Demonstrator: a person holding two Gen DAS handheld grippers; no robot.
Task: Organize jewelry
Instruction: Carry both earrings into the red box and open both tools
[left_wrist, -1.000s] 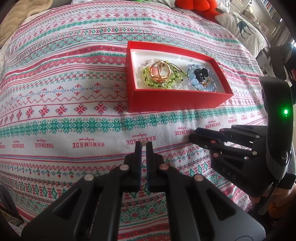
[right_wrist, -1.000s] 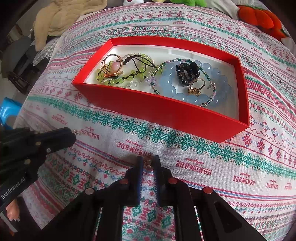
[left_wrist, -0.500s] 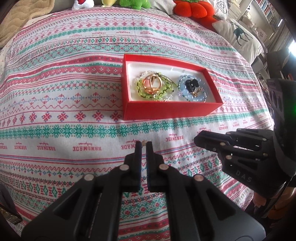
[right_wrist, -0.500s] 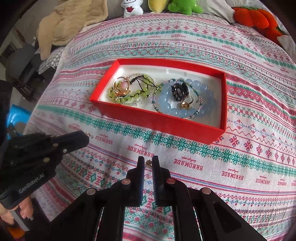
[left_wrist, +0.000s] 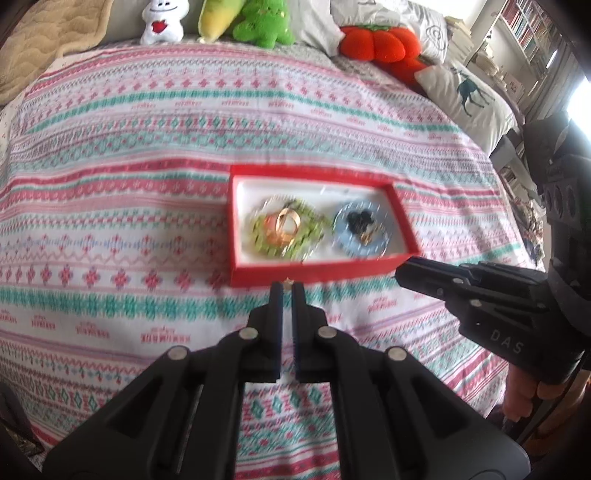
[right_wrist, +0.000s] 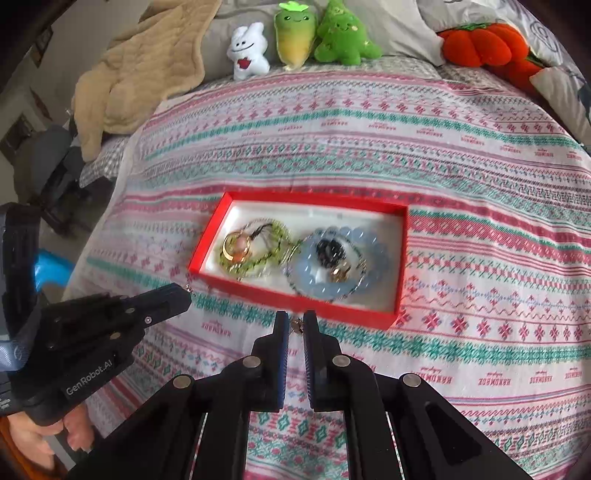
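A red box (left_wrist: 258, 273) (right_wrist: 400, 258) lies on the patterned bedspread. It holds a green bead bracelet (right_wrist: 273, 254) with a gold ring (right_wrist: 231, 249) on it, and a blue bead bracelet (right_wrist: 369, 258) around a black piece (right_wrist: 330, 251). My left gripper (left_wrist: 287, 285) (right_wrist: 187, 290) hovers before the box's front wall, shut on a tiny gold earring (left_wrist: 288, 283). My right gripper (right_wrist: 295, 320) (left_wrist: 398, 271) hangs near the box's front right corner, shut on a small gold earring (right_wrist: 295, 326).
Plush toys (right_wrist: 295, 35) and an orange pumpkin cushion (left_wrist: 380, 44) line the far edge of the bed. A beige blanket (right_wrist: 140, 70) lies at the far left, a deer pillow (left_wrist: 465, 96) at the right. A person's hand (right_wrist: 33, 432) grips the left tool.
Both grippers have risen off the bedspread, each still pinching its small earring. The box now looks smaller and farther, and more of the bed's far edge shows.
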